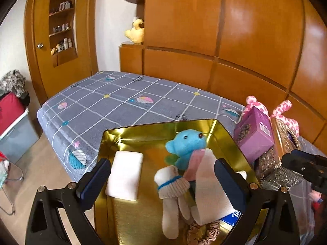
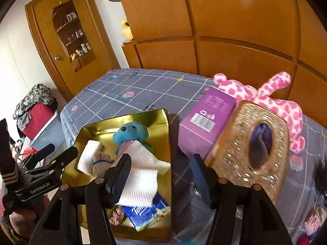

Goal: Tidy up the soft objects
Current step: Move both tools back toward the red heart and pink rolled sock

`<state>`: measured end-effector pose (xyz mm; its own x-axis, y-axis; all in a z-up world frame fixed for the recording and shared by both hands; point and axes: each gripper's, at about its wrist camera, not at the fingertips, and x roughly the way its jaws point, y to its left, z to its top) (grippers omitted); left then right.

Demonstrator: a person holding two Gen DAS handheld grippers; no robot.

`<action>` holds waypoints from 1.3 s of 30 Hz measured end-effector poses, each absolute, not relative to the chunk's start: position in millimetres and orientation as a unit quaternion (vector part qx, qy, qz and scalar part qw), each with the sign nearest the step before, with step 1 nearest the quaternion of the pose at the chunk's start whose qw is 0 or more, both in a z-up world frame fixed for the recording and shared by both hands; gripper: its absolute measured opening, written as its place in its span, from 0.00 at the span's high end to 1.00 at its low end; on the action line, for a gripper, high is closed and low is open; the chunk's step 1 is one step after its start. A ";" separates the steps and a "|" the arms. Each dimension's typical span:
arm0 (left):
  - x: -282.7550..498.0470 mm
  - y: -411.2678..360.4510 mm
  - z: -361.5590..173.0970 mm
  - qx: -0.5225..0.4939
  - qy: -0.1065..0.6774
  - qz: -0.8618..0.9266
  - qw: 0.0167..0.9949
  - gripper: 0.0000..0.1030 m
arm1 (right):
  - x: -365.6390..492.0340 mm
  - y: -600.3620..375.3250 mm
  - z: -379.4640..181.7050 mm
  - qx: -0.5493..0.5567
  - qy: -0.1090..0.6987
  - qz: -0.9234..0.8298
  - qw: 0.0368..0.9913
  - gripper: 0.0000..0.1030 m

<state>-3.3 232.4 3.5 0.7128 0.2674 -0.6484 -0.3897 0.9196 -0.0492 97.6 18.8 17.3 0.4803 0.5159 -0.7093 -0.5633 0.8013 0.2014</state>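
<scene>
Above the gold tin — left gripper and right gripper both spread wide, holding nothing — blue bear inside.

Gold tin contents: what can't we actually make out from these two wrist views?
- Tissue pack: name half covered by the white paper towel in both views.
- Scrunchie: cut by the bottom edge in the left view, behind the right gripper in the right.
- Blue bear: lower body under the towel and the sock.
- Glitter tissue box: motion-blurred; what is inside cannot be told.
</scene>
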 end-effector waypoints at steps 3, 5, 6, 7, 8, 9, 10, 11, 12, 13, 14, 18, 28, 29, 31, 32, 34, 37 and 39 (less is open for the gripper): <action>-3.4 220.3 3.7 -0.081 0.335 0.166 0.924 0.02 | 88.1 10.9 14.6 -0.042 0.395 0.305 0.866 0.40; -3.5 212.7 3.7 -0.071 0.335 0.159 0.926 0.02 | 81.7 4.8 13.7 -0.051 0.392 0.298 0.869 0.40; -3.6 208.4 3.8 -0.065 0.335 0.155 0.927 0.02 | 79.4 1.5 13.3 -0.053 0.390 0.294 0.871 0.40; -3.8 204.7 3.8 -0.060 0.335 0.153 0.928 0.02 | 77.0 -3.0 13.4 -0.054 0.389 0.292 0.872 0.40; -3.9 201.5 3.8 -0.056 0.335 0.150 0.929 0.02 | 74.8 -8.4 13.5 -0.055 0.388 0.288 0.874 0.40; -4.1 198.3 3.7 -0.053 0.335 0.146 0.930 0.02 | 73.4 -12.9 13.5 -0.055 0.387 0.284 0.876 0.40; -4.3 195.5 3.7 -0.050 0.335 0.143 0.930 0.02 | 72.3 -19.3 14.1 -0.055 0.386 0.278 0.878 0.40; -4.2 192.9 3.5 -0.048 0.335 0.140 0.931 0.02 | 72.0 -23.8 14.6 -0.054 0.385 0.274 0.880 0.40; -4.2 190.2 3.4 -0.046 0.336 0.136 0.931 0.02 | 71.9 -30.2 15.3 -0.051 0.384 0.269 0.882 0.40; -4.1 188.0 3.4 -0.044 0.336 0.134 0.931 0.02 | 71.7 -35.0 15.5 -0.050 0.384 0.264 0.883 0.40; -4.3 186.1 3.5 -0.043 0.336 0.132 0.931 0.02 | 72.4 -43.3 15.8 -0.047 0.384 0.256 0.886 0.40; -4.6 178.7 3.8 -0.040 0.337 0.123 0.933 0.02 | 76.4 -69.9 15.3 -0.037 0.389 0.229 0.892 0.40; -6.4 153.1 4.8 -0.023 0.337 0.079 0.938 0.02 | 84.2 -162.5 13.7 -0.012 0.399 0.128 0.908 0.40; -6.8 149.7 5.4 -0.019 0.336 0.072 0.939 0.02 | 84.2 -171.1 13.4 -0.008 0.399 0.119 0.909 0.40; -8.4 141.3 7.2 -0.012 0.331 0.058 0.942 0.02 | 84.6 -192.4 13.2 0.004 0.401 0.098 0.911 0.40; -8.5 138.4 7.8 -0.010 0.330 0.053 0.942 0.02 | 84.2 -200.8 13.1 0.010 0.401 0.088 0.912 0.40; -8.1 129.6 8.9 -0.005 0.330 0.038 0.943 0.02 | 82.4 -220.8 13.6 0.027 0.401 0.068 0.913 0.40; -6.6 113.4 10.0 0.010 0.332 0.015 0.943 0.02 | 79.6 -255.9 13.7 0.063 0.399 0.032 0.914 0.40; -5.1 102.4 11.0 0.015 0.334 -0.004 0.943 0.02 | 77.9 -274.3 13.6 0.081 0.397 0.012 0.914 0.40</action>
<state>-5.1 102.4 11.0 0.7774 0.0028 -0.6290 0.0176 0.9995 0.0262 77.9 -274.3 13.6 0.6841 0.0863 -0.7243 0.0420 0.9867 0.1572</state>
